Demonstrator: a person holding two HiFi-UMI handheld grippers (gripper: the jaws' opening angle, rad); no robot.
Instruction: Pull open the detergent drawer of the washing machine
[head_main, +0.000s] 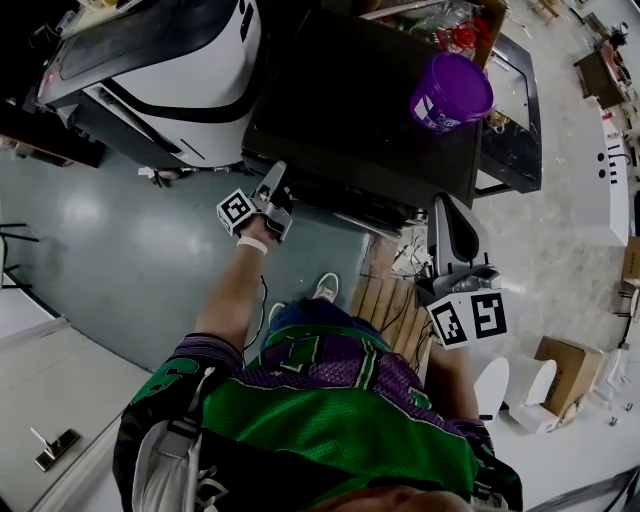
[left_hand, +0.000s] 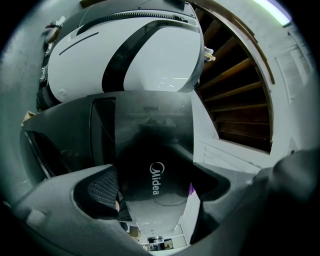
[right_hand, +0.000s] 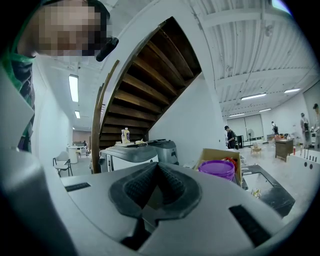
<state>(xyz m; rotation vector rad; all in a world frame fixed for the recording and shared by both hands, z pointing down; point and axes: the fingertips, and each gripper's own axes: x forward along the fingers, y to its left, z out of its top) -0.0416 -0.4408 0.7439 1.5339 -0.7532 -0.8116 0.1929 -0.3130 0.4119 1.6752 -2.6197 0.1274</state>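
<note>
Grey floor (head_main: 110, 240); Midea washing machine (head_main: 370, 110) lies just ahead of released left tool (head_main: 272, 182); right tool (head_main: 450, 220) clenched empty, farther back.

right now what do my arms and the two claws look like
The left claw and right claw are grey moulded plastic, with black ribbed pads inside the jaws. Each carries a white cube printed with black square markers. A white wristband circles the left wrist. The forearms are bare below the short sleeves of a green and purple jersey.
</note>
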